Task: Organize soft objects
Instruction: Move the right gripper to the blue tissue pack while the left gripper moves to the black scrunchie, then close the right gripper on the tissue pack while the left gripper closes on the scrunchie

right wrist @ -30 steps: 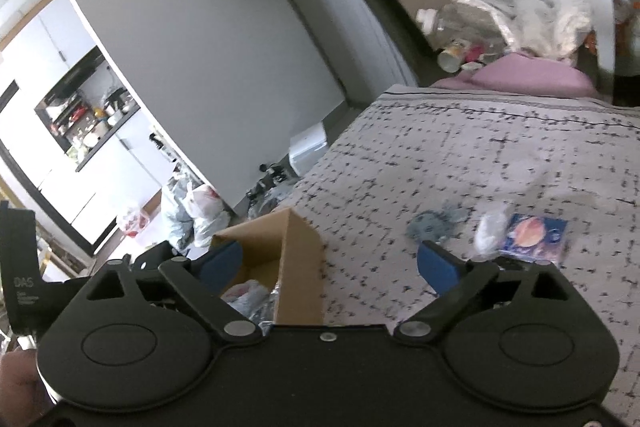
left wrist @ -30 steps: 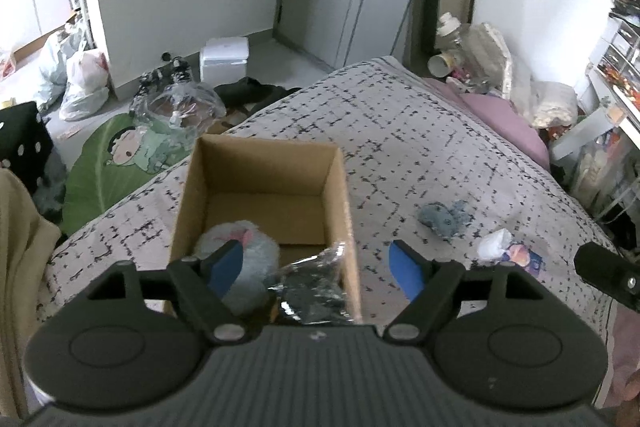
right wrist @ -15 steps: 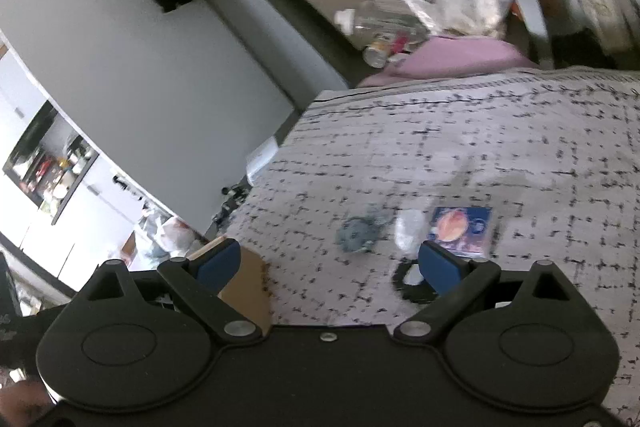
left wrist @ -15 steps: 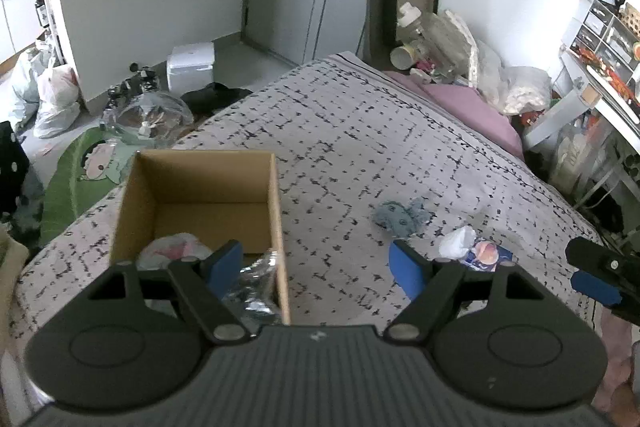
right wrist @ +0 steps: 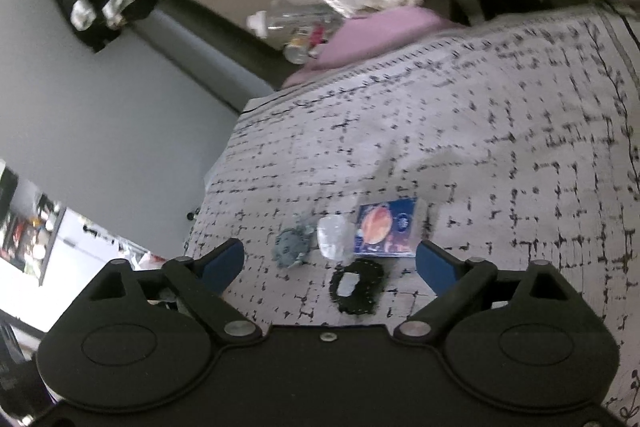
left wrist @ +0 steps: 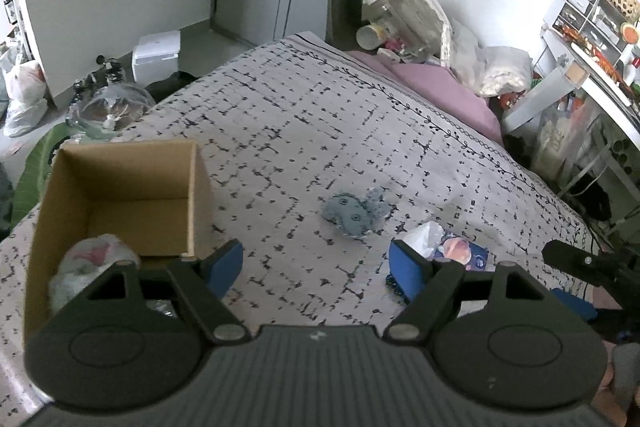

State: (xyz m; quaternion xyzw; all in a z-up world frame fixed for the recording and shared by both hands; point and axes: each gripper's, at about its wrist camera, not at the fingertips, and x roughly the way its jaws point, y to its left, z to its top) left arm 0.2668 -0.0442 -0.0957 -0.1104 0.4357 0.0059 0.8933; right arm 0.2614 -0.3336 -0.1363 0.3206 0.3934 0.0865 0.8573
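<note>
- A grey-blue soft toy point(left wrist: 354, 213) lies on my patterned bedspread point(left wrist: 320, 131).
- A white bundle point(left wrist: 90, 263) sits in the open cardboard box point(left wrist: 120, 163).
- A black ring-shaped piece point(right wrist: 357, 287) lies flat nearby.

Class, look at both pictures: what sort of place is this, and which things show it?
Most likely a lived-in bedroom: a bed with a patterned bedspread, a pink pillow at its head, and a cluttered desk beside it.

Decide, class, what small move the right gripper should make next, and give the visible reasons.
Probably ease the right gripper down over the black ring-shaped item. That item lies on the bedspread just ahead, between the closing but empty jaws, nearer than the blue-grey soft toy, white wrapper and blue packet. The cardboard box already holds some items.
</note>
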